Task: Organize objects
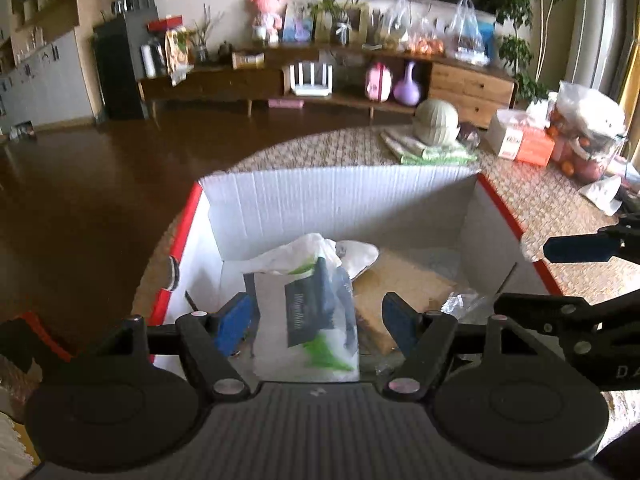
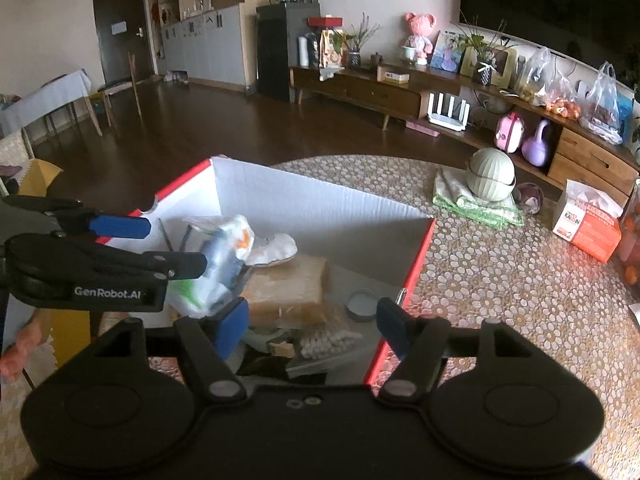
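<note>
Both tools are hanging over the open box (image 1: pixel 340 200) on the patterned bench (image 2: pixel 500 280), and both are released: the left tool (image 1: pixel 316 320) is spreading its blue pads with clear air on either side of the white plastic bag (image 1: pixel 308 312), not pressing it; the right tool (image 2: pixel 310 318) is gaping over loose clutter with nothing between its pads. The bag is sitting inside the box, toward the near left corner, leaning on a tan padded parcel (image 2: pixel 288 280) that is lying flat beside it; a white shoe-like shape (image 2: pixel 276 250) is peeking out behind, though the blur is making that hard to confirm. Now the relation that matters: the bag is lying straight ahead of and below the left tool, framed between its fingers, while from the right wrist view it is sitting off to the left, partly behind the left tool's arm (image 2: pixel 120 264); so the left hand is looking the nearer one, should the bag need shifting. The bag's long axis is running from the near wall away toward the far wall, knotted end pointing up and away, dark booklet (image 1: pixel 316 304) inside showing through; it is tilting, not lying flat. A small round lid (image 2: pixel 360 304) is resting on the box floor ahead of the right tool, probably its closer pick.
</note>
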The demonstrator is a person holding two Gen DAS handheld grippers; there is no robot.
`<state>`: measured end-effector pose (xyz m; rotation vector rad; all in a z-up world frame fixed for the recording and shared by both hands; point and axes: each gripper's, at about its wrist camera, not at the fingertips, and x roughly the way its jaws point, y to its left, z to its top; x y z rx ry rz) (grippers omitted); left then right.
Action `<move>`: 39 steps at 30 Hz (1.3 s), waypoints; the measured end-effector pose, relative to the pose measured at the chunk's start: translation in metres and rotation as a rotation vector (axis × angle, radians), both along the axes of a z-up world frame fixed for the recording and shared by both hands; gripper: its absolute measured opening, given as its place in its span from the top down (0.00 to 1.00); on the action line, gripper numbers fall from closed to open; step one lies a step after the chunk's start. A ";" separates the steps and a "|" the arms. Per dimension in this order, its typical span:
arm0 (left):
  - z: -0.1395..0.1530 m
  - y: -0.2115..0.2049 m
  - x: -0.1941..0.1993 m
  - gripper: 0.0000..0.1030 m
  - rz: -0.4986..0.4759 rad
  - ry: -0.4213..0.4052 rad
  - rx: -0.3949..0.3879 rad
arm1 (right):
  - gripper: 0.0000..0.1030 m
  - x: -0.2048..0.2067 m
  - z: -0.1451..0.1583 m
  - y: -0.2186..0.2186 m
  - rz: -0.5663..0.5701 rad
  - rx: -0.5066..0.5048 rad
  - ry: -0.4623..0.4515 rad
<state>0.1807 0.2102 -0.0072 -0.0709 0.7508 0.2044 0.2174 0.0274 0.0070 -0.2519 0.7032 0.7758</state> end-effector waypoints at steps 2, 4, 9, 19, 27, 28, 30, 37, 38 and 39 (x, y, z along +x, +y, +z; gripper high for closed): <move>0.005 -0.002 -0.009 0.30 0.000 -0.027 -0.003 | 0.30 -0.004 0.003 -0.004 0.005 0.013 -0.004; 0.010 -0.005 -0.014 0.30 0.000 -0.046 -0.003 | 0.26 -0.009 0.006 -0.008 0.008 0.028 -0.009; 0.016 -0.011 -0.030 0.24 -0.013 -0.076 -0.012 | 0.22 -0.023 0.013 -0.016 0.030 0.055 -0.033; 0.015 -0.019 -0.059 0.20 -0.011 -0.105 -0.055 | 0.12 -0.047 0.019 -0.033 0.039 0.102 -0.083; 0.013 -0.027 -0.078 0.13 0.034 -0.131 -0.021 | 0.01 -0.062 0.022 -0.048 0.024 0.146 -0.119; 0.014 -0.029 -0.081 0.07 0.036 -0.135 -0.015 | 0.01 -0.064 0.024 -0.051 0.020 0.151 -0.128; 0.016 -0.032 -0.086 0.00 0.036 -0.147 -0.005 | 0.01 -0.067 0.025 -0.056 0.017 0.163 -0.131; 0.027 -0.043 -0.101 0.00 0.051 -0.179 0.007 | 0.00 -0.074 0.028 -0.070 0.003 0.194 -0.128; 0.028 -0.045 -0.102 0.00 0.049 -0.180 0.007 | 0.00 -0.075 0.028 -0.072 0.000 0.196 -0.128; 0.029 -0.047 -0.104 0.00 0.048 -0.184 0.005 | 0.00 -0.075 0.028 -0.074 -0.001 0.200 -0.126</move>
